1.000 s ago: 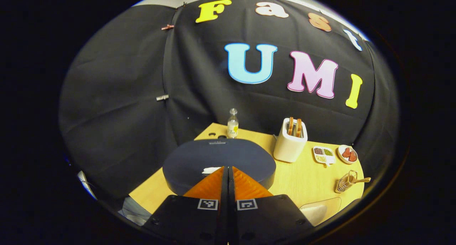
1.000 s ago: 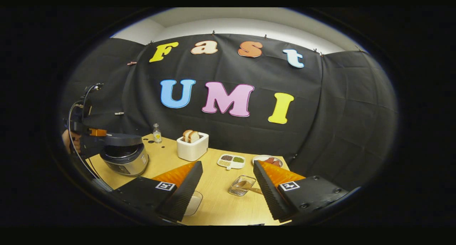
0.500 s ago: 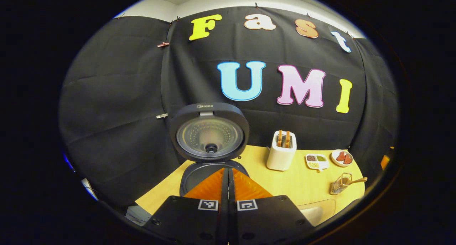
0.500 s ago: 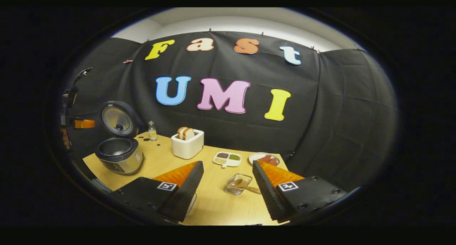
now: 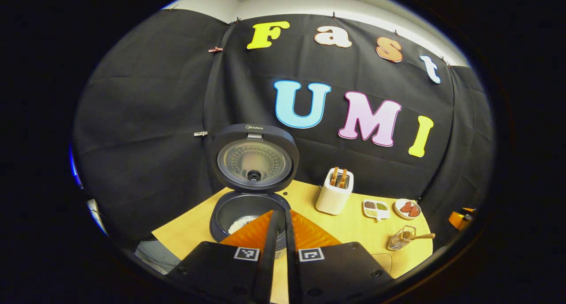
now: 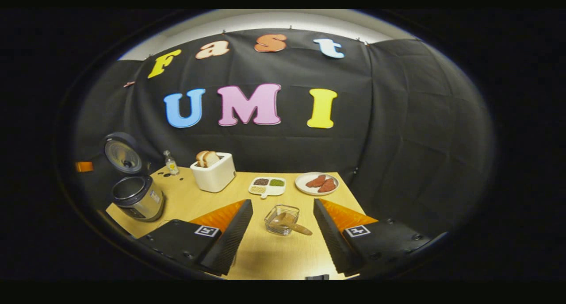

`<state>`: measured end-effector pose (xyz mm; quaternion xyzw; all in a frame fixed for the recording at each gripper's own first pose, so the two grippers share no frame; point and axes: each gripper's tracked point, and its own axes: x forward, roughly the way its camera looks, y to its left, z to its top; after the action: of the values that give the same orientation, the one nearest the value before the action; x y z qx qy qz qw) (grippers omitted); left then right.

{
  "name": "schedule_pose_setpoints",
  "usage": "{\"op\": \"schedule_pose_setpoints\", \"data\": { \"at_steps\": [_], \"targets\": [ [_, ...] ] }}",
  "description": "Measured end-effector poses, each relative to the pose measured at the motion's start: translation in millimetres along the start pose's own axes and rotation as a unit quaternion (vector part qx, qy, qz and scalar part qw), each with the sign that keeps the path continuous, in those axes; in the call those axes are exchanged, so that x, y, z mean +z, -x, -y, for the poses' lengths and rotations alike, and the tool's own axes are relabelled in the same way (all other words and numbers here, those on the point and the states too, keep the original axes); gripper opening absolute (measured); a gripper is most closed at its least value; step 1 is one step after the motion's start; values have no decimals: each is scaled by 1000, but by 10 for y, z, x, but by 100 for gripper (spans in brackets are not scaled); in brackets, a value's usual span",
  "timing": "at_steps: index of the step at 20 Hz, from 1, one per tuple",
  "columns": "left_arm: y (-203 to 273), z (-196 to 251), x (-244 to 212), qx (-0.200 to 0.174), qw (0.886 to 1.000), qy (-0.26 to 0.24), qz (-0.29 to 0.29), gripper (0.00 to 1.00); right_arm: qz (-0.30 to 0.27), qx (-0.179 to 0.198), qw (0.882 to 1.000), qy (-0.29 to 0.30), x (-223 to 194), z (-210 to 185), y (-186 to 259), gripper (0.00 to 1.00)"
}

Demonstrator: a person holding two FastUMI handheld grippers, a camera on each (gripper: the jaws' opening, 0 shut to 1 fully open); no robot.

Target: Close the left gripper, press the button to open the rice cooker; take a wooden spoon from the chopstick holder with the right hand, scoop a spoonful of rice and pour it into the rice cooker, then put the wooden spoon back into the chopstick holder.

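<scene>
Between your right fingers: right gripper point(image 6: 283, 233) gapes wide, empty; centre it on the wooden spoon point(image 6: 289, 225) handle in the holder point(image 6: 282, 219).
Left gripper point(image 5: 279, 233): pressed together, empty.
Farther off: rice cooker point(image 5: 250, 206) stands open.

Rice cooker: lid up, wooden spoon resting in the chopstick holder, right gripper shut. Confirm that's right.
Not quite: the right gripper is open, its jaws wide apart in the right gripper view. The rice cooker lid is up, and the wooden spoon rests in the chopstick holder.
</scene>
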<state>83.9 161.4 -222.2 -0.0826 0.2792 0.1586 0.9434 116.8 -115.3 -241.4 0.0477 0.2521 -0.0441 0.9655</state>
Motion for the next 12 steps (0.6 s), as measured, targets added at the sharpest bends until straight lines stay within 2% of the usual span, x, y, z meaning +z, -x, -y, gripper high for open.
{"op": "schedule_pose_setpoints", "data": {
  "at_steps": [4,6,8,9,10,11,12],
  "targets": [
    [153,46,-2,6,1000,-8,9,31,-29,-33,998,-52,-359,316,-161,87],
    [235,114,-11,6,1000,-18,10,47,-47,-46,995,-75,-604,403,-213,86],
    [273,189,-47,1,1000,-22,4,53,-74,-52,991,-98,-909,414,-281,88],
    [290,227,-78,-2,1000,-22,0,54,-86,-52,989,-109,-1046,401,-318,88],
    [313,255,-92,-5,1000,-21,-2,54,-96,-51,986,-123,-1144,377,-353,80],
    [341,276,-110,-6,1000,-21,-5,54,-104,-49,984,-136,-1225,355,-409,88],
    [362,287,-110,-7,1000,-21,-6,54,-112,-46,981,-151,-1311,320,-461,88]
  ]
}}
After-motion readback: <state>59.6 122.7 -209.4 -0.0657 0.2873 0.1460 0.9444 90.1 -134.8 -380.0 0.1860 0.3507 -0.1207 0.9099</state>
